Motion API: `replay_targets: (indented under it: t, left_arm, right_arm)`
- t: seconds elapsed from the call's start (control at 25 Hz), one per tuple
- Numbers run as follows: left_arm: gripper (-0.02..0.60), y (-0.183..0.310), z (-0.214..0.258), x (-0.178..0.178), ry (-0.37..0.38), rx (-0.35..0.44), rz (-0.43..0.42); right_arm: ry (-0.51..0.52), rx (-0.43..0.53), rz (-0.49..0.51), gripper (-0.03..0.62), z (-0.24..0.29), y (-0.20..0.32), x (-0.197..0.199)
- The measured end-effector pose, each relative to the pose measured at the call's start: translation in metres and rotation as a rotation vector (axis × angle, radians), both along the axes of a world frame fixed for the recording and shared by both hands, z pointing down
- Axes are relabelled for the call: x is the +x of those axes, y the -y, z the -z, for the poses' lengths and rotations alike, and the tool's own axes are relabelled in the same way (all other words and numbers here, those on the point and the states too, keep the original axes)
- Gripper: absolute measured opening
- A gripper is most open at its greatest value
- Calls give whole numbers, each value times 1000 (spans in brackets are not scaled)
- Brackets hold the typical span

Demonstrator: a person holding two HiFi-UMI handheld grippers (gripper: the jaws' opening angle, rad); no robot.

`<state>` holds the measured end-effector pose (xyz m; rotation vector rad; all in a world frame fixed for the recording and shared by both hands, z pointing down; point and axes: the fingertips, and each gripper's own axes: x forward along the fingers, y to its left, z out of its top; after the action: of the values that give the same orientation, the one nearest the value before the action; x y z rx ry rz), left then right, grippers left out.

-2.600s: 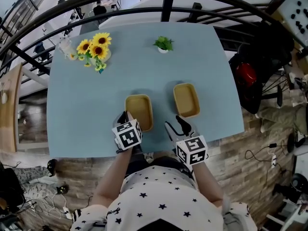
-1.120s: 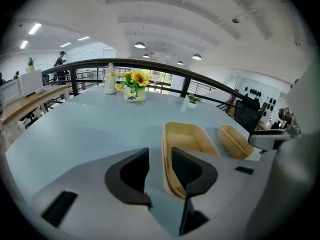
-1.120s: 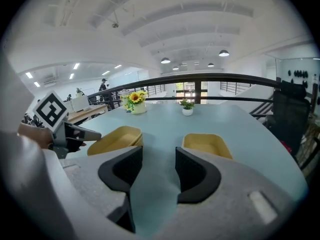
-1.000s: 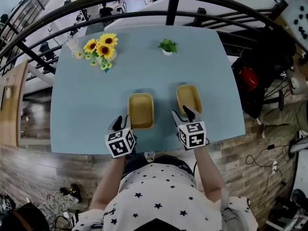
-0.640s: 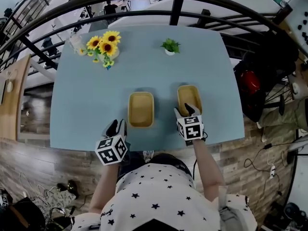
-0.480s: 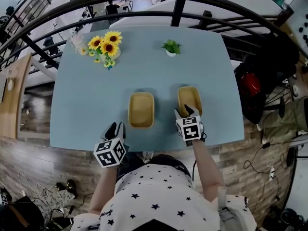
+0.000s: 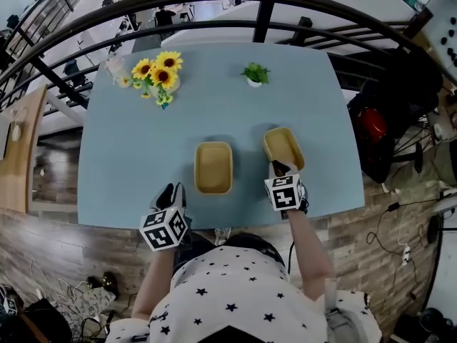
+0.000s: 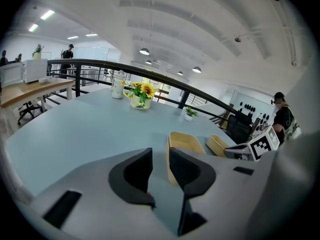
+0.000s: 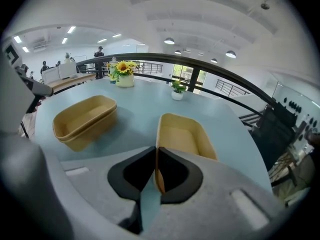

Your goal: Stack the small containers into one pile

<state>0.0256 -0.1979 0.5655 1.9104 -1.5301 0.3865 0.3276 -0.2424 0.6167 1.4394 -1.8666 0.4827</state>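
Note:
Two tan oblong containers lie on the light blue table [image 7: 128, 156]. The left container [image 7: 213, 167] [image 9: 82, 119] shows a doubled rim, like two nested. The right container [image 7: 283, 147] [image 9: 182, 134] lies slightly askew. My right gripper [image 7: 277, 167] [image 9: 155, 156] is at its near end, its jaws closing, with the near rim pinched between the pads. My left gripper [image 7: 171, 191] [image 8: 160, 159] hovers at the table's near edge, short of the left container [image 8: 185, 143]. Its jaws are closing a little, still parted, with nothing between them.
A vase of sunflowers [image 7: 158, 77] stands at the far left of the table and a small potted plant [image 7: 255, 73] at the far middle. A dark railing [image 7: 257, 13] runs behind the table. A red and black bag [image 7: 368, 127] sits off the right edge.
My right gripper has moved forward to the right container and closed on its near rim; the container has turned slightly. My left gripper has drawn back to the table's near edge.

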Motion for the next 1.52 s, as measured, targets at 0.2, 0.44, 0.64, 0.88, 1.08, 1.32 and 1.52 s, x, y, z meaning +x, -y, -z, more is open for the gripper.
replay_targets:
  t: [0.2, 0.44, 0.64, 0.88, 1.08, 1.32, 1.52]
  left_arm:
    - [97, 6, 0, -9, -7, -2, -18]
    - [91, 16, 4, -25, -2, 4, -69]
    - [91, 23, 13, -42, 11, 15, -121]
    - [91, 30, 23, -64, 20, 27, -161]
    - [91, 39, 25, -79, 20, 30, -191]
    - [91, 45, 25, -98, 19, 20, -230]
    - [91, 53, 22, -110, 15, 17, -266]
  right_arm:
    - [14, 46, -22, 28, 22, -1, -11]
    - [25, 82, -57, 28, 41, -9, -36]
    - [39, 114, -93, 28, 62, -15, -58]
    - [65, 151, -121, 28, 90, -24, -91]
    - [62, 165, -130, 28, 97, -29, -117]
    - [75, 167, -151, 28, 110, -35, -152]
    - [74, 164, -169, 28, 109, -36, -174]
